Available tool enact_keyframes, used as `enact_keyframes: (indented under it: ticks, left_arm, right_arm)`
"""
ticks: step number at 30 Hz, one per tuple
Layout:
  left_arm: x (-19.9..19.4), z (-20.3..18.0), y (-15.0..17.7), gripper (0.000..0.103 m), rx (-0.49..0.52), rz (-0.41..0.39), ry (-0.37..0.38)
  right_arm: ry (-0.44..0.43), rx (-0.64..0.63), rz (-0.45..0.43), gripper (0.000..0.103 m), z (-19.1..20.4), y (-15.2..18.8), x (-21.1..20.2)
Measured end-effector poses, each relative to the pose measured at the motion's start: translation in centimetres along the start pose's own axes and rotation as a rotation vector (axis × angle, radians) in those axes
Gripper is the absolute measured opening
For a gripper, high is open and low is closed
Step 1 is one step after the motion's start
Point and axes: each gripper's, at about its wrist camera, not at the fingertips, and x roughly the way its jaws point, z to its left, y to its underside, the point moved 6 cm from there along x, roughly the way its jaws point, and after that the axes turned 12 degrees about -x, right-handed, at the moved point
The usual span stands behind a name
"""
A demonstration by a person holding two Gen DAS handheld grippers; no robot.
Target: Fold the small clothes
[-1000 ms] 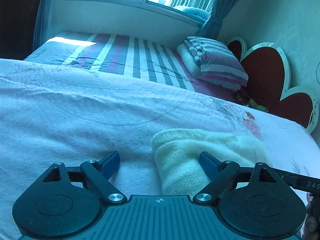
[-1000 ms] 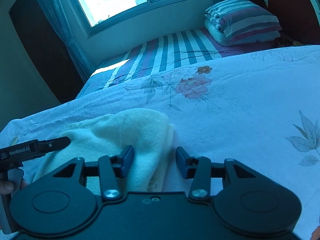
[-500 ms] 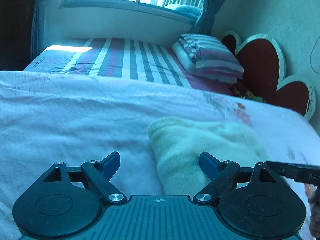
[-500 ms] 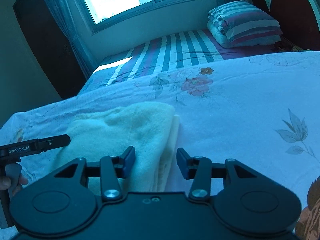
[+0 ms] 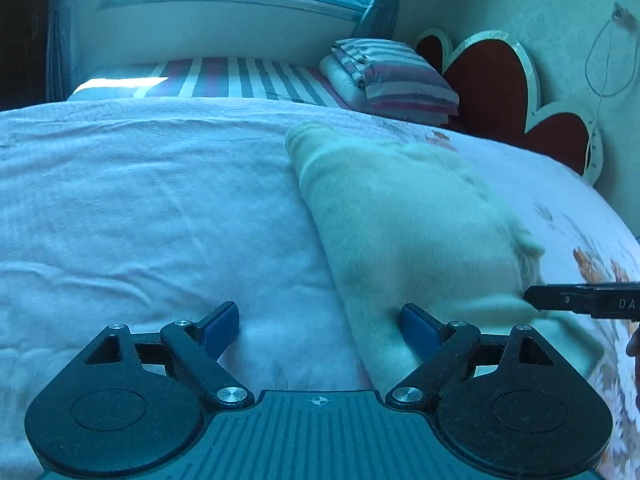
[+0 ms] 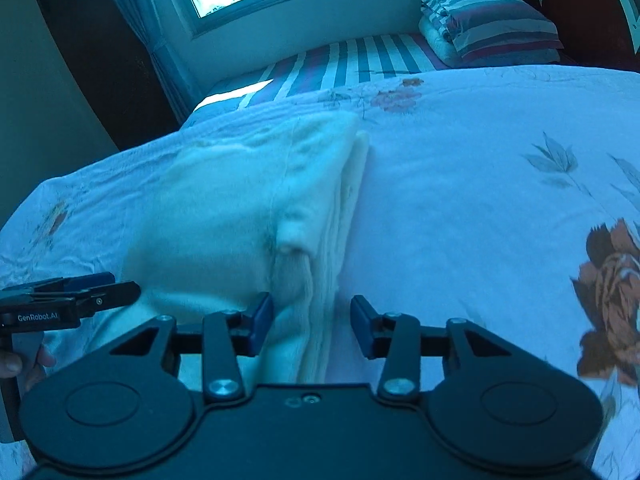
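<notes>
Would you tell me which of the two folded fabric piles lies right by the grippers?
The plain cream garment, lying on the floral quilt between the open left gripper and right gripper. The striped bedding sits far off by the headboard.

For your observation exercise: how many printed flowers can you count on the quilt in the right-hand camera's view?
2: an orange flower near the right edge, and a fainter pink one at the quilt's far side. Others may lie under the cream garment.
</notes>
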Motion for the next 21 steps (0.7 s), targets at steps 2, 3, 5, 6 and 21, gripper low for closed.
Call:
enact_keyframes:
  ticks: [2,3,5,6,21]
  left_arm:
    - [-1.5,-0.1,1.1,0.087,0.018,0.019,0.008]
    - [-2.3,0.0,1.5,0.087,0.016,0.025,0.008]
    - [-3.9,-0.2,2.3,0.087,0.011,0.024,0.042]
    - [-4.5,-0.4,2.6,0.087,0.008,0.022,0.063]
    - [-5.9,-0.6,4.5,0.087,0.067,0.012,0.019]
  right_arm:
    - [0.009,0.005,0.0,0.042,0.3,0.9,-0.8]
    - [0.011,0.013,0.003,0.042,0.5,1.3,-1.3]
    - [0.014,0.021,-0.012,0.044,0.9,1.7,-2.6]
    - [0.011,0.026,-0.02,0.044,1.1,1.8,-3.1]
    - [0.01,0.01,0.0,0.041,1.4,4.2,-3.3]
